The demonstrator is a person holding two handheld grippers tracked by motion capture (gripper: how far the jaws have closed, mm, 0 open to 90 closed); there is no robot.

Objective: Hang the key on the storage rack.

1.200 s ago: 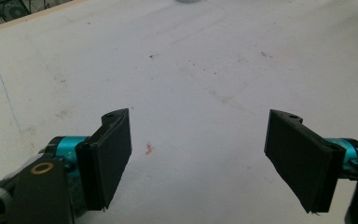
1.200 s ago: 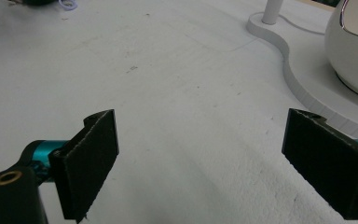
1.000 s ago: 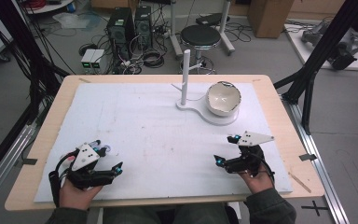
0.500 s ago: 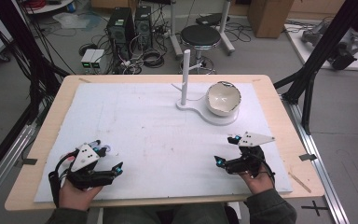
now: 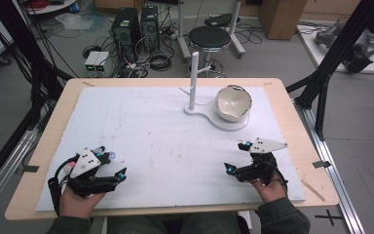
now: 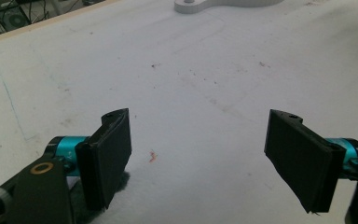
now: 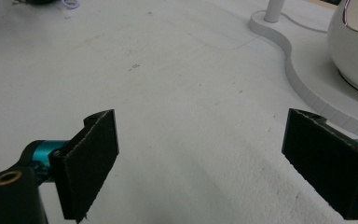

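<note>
A white stand with an upright post sits at the back middle of the white mat. A white bowl rests tilted on the stand's round end. My left gripper lies at the mat's front left, held in a hand, open with nothing between its pads. At the front right my right gripper is open too, empty, pointing towards the stand. In the right gripper view the bowl and the stand's base lie ahead to the right of my right gripper.
The wooden table frames the mat on all sides. The left gripper view shows my left gripper over bare mat with a small red mark and the stand's base far ahead. Behind the table stand a stool and computer cases.
</note>
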